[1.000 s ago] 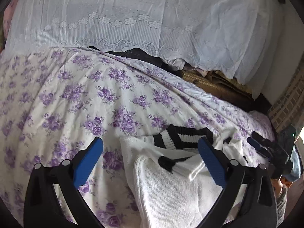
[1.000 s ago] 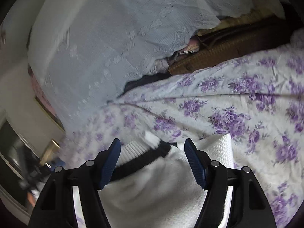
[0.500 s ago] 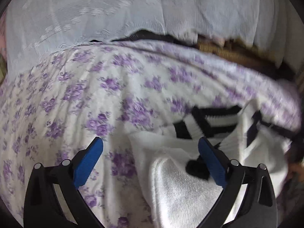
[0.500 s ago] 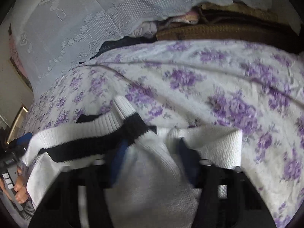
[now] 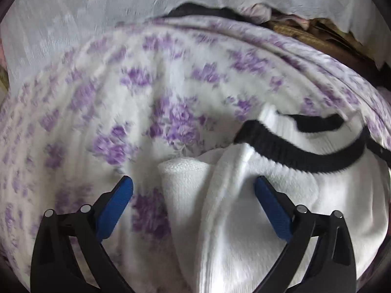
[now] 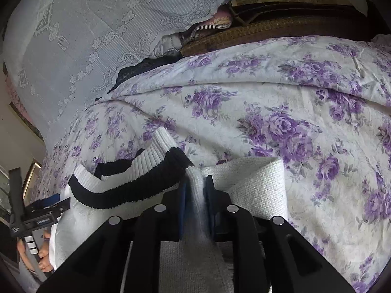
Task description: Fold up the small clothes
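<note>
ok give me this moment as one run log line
right gripper: shut on white knit sweater | left gripper: open over sweater edge | surface: purple floral bedspread | fold: not yet done

Open purple-flowered bedspread (image 6: pixel 281 102) ahead and right of white knitted garment (image 6: pixel 256 185); blocked behind by draped white lace cloth (image 6: pixel 85 36).

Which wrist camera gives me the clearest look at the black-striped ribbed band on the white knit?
The right wrist view: the black-striped ribbed band lies sharp and unobstructed, just left of the right gripper, which is shut on a fold of the white knit. In the left wrist view, the band is motion-blurred.
</note>
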{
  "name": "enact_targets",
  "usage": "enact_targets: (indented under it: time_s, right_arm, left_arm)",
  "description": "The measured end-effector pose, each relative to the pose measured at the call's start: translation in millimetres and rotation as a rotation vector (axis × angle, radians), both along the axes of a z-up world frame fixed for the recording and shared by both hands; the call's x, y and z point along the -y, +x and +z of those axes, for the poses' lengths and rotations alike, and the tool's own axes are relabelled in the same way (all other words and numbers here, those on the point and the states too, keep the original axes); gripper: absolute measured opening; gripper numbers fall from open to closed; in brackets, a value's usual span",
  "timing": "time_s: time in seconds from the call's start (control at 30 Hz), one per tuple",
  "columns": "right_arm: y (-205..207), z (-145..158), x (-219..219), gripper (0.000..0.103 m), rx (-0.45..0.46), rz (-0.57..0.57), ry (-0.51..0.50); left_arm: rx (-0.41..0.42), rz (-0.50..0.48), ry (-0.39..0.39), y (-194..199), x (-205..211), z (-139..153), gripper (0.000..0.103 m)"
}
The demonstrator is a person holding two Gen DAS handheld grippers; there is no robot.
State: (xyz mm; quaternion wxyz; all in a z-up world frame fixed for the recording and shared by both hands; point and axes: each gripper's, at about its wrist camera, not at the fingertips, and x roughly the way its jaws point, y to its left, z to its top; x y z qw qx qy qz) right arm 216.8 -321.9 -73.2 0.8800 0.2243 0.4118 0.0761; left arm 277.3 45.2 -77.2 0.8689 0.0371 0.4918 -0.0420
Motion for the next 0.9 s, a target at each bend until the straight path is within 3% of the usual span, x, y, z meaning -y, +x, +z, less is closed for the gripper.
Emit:
enact_targets:
  time_s: [0.03, 0.17, 0.3, 0.4, 0.47, 0.53, 0.63, 0.7, 0.73, 0.77, 0.8, 0.83, 0.9]
  right_arm:
    - [-2.5, 0.9, 0.6, 0.010, 0.010, -0.008, 0.001]
    - [-14.7, 19.4, 4.0, 0.009, 0.095, -0.047, -0.021]
    - [-1.0, -0.6, 10.1, 0.009, 0.005, -0.062, -0.039]
    - [-6.8, 5.6, 18.2, 0.009, 0.026, -0.087, 0.012]
    - [-17.0, 24.8, 11.1, 0.012, 0.092, -0.088, -0.011]
    - [-17.6, 39.4, -11.9, 0.012, 0.119, 0.012, 0.004]
    - [-13.9, 39.7, -60.8, 0.012, 0.072, 0.199, 0.024]
    - [-9.8, 31.2, -93.8, 0.012, 0.006, 0.304, -0.017]
    - [-7.0, 25.5, -106.6, 0.011, -0.020, 0.332, -0.046]
    - [-1.3, 16.3, -119.0, 0.006, -0.049, 0.346, -0.096]
    - [5.8, 8.9, -125.0, 0.005, -0.055, 0.330, -0.128]
    - [13.0, 6.1, -127.3, 0.000, -0.051, 0.313, -0.139]
    - [28.3, 2.7, -128.6, 0.000, -0.054, 0.287, -0.156]
  left_arm:
    - [-0.009, 0.007, -0.012, 1.4, -2.0, -3.5, 0.087]
    - [0.010, 0.016, -0.051, -9.7, -9.9, 1.0, 0.068]
    - [0.070, 0.018, 0.006, -20.3, -2.4, 5.0, 0.068]
    - [0.124, 0.022, -0.009, -36.8, -1.7, 25.6, 0.063]
    - [0.171, -0.028, -0.038, -45.0, 8.0, 47.1, 0.065]
    - [0.162, -0.093, -0.040, -46.3, 25.3, 52.2, 0.068]
    - [0.079, -0.189, -0.059, -44.9, 54.6, 38.9, 0.068]
    - [0.053, -0.225, -0.039, -51.0, 65.7, 23.6, 0.070]
    - [0.060, -0.220, 0.006, -52.9, 70.3, 13.4, 0.078]
    - [0.081, -0.201, 0.048, -52.5, 73.4, 7.4, 0.093]
    - [0.111, -0.170, 0.094, -49.9, 76.9, 2.4, 0.099]
    - [0.130, -0.145, 0.124, -44.4, 79.6, -0.8, 0.099]
    - [0.124, -0.126, 0.137, -34.8, 81.1, -1.3, 0.099]
